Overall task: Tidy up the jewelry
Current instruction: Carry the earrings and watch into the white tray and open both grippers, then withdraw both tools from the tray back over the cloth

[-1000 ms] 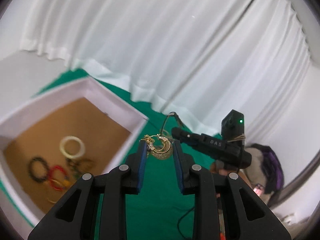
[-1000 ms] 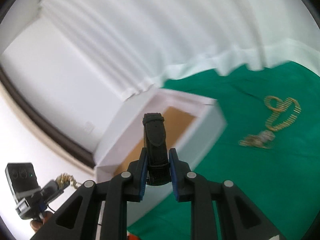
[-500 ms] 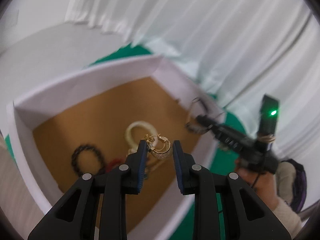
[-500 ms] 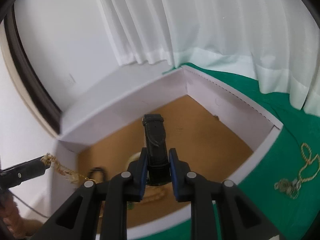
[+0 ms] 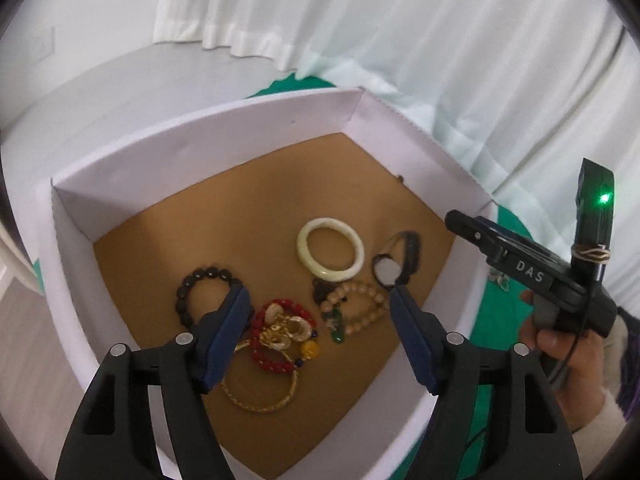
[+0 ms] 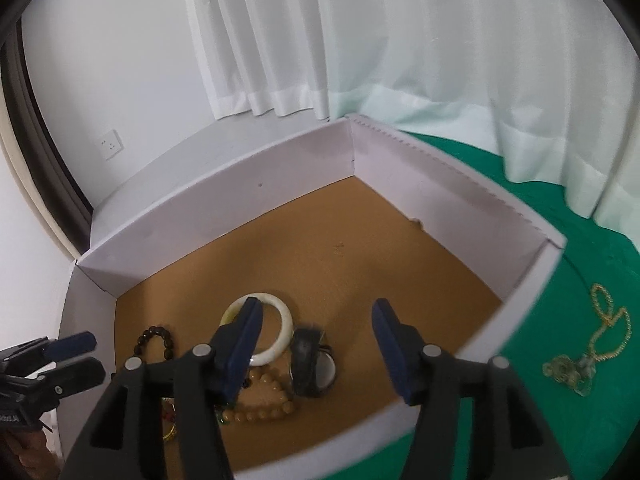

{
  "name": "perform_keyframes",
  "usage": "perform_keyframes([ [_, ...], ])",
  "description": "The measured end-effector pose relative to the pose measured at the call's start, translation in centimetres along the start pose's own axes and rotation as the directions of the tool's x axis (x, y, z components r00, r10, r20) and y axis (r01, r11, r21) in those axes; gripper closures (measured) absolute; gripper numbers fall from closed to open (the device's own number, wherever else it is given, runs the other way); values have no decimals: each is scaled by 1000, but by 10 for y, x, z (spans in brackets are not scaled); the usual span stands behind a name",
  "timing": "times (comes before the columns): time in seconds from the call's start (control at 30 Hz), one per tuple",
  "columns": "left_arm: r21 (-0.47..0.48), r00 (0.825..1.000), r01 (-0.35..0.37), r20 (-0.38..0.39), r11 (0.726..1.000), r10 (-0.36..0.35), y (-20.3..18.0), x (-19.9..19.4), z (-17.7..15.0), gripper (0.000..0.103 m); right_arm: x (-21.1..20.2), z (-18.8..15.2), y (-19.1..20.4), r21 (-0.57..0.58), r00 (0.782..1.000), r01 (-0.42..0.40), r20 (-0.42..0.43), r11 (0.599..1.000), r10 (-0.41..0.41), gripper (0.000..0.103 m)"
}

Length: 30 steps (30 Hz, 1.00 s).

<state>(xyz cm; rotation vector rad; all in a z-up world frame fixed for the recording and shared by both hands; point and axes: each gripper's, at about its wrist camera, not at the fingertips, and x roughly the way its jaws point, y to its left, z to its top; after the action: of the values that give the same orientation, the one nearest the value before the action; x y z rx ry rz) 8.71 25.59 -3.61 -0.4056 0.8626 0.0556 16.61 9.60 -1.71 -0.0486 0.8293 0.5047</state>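
Progress check: most of the jewelry looks to be in the white box (image 5: 208, 128) already. On its brown floor I count the cream bangle (image 5: 331, 249), black bead bracelet (image 5: 200, 292), red bead bracelet (image 5: 280, 336), gold hoop earrings (image 5: 286, 326) lying on top of the red beads, a thin gold bangle (image 5: 260, 400) under them, a tan bead bracelet (image 5: 356, 308) with a small green charm, and the black-strap watch (image 5: 396, 258) just beside the cream bangle. All clustered in the near half of the box; far half is bare.

Left to do, as far as I can see: a gold chain necklace (image 6: 608, 328) and a small pale pendant piece (image 6: 568, 372) on the green cloth (image 6: 520, 420), outside the box, on its right side in the right wrist view. Anything else outside is not visible to me.

Jaws:
- Left gripper (image 5: 318, 300): wide open, nothing between the fingers. Hovering above the box, over the red beads and earrings. No contact with anything that I can make out.
- Right gripper (image 6: 316, 312): also wide open, empty. Above the box, roughly over the watch (image 6: 310, 360) and the cream bangle's edge. Not touching either.

My read: both hands free, so the next pick is the chain on the cloth. It's loose and thin, so likely fiddly to pinch flat off fabric.
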Motion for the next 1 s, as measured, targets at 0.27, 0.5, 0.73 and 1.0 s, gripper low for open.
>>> perform_keyframes([
  [0.27,112,998,43,33,993,-47,-54,-24,-25,22,-57,-45,-33,8,994,107,39,994,-107,31],
  [0.5,213,991,129,-6,968,-131,-115,-30,-63,17,-93,-126,-95,77,977,214,-26,974,-213,30],
  [0.73,310,978,199,-121,930,-169,-174,-1,-109,16,-127,-214,-157,199,938,347,-83,916,-337,30],
  [1.0,403,974,195,-184,894,-130,-214,30,-140,16,-165,-255,-189,244,887,461,-88,853,-454,30],
])
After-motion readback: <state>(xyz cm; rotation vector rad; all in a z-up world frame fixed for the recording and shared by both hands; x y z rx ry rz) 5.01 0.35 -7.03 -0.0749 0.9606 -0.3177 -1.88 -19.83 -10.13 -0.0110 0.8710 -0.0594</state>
